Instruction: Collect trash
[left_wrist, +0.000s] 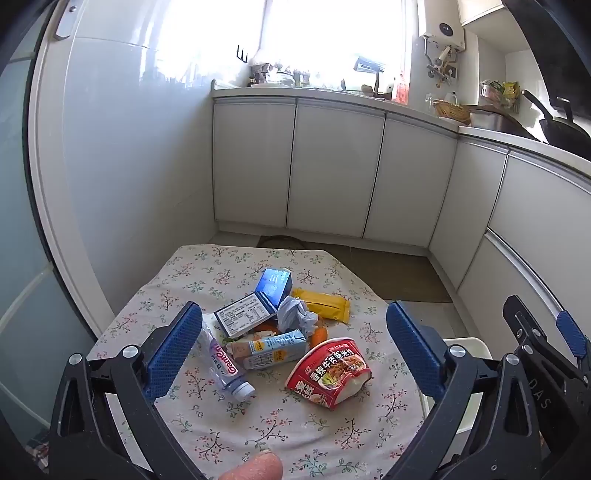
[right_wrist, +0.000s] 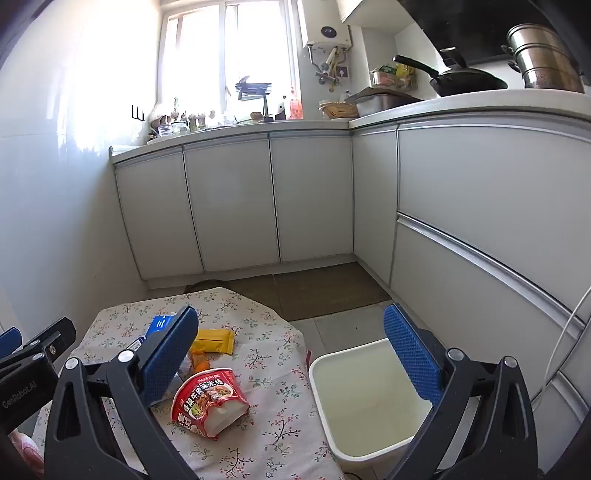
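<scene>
Trash heap on floral tablecloth: crushed red noodle cup, bottle labelled "Ganten". White bin beside table. My left tongs, right tongs both gaping, empty.

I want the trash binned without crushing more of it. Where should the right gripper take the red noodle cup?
Probably across the red noodle cup at mid-body, coming from above: it lies tipped on its side, wall dented, so the rounded flanks face the open right gripper. The bin stands right beside the table.
</scene>
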